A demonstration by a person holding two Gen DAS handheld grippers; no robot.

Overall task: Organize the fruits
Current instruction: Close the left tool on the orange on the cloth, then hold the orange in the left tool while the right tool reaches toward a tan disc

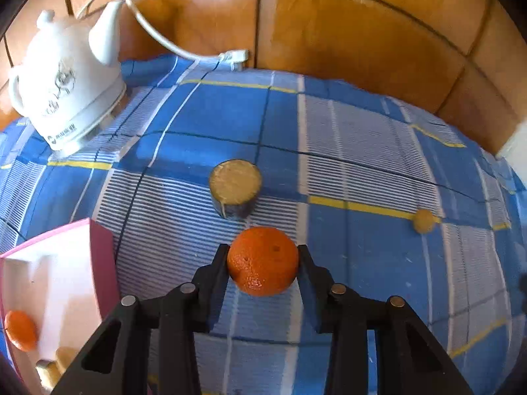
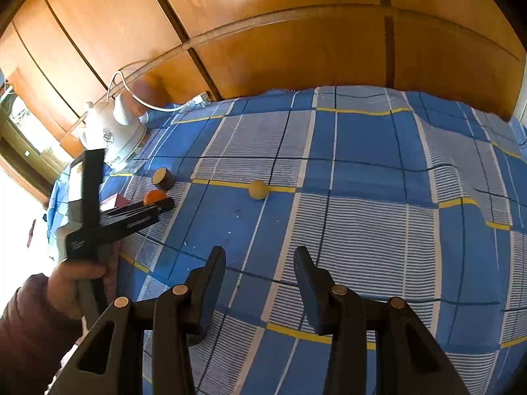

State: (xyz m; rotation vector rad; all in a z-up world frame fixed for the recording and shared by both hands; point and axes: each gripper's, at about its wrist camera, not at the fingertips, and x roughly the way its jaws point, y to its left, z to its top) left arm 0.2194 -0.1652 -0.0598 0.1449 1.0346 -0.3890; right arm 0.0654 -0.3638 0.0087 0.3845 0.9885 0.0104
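Observation:
My left gripper point(image 1: 263, 250) is shut on an orange mandarin point(image 1: 263, 261), with one finger on each side, just above the blue checked cloth point(image 1: 362, 151). It also shows in the right wrist view point(image 2: 154, 196). A pink-edged white box point(image 1: 59, 263) at the lower left holds another mandarin point(image 1: 20, 330) and pale pieces point(image 1: 52, 368). A small yellow round fruit point(image 1: 424, 220) lies on the cloth at right and also shows in the right wrist view point(image 2: 258, 189). My right gripper point(image 2: 260, 253) is open and empty above the cloth.
A dark cylinder with a pale top point(image 1: 235, 188) stands just beyond the held mandarin. A white kettle point(image 1: 66, 82) with its cord point(image 1: 158, 38) stands at the back left. Wooden cupboard doors point(image 1: 362, 33) rise behind the table.

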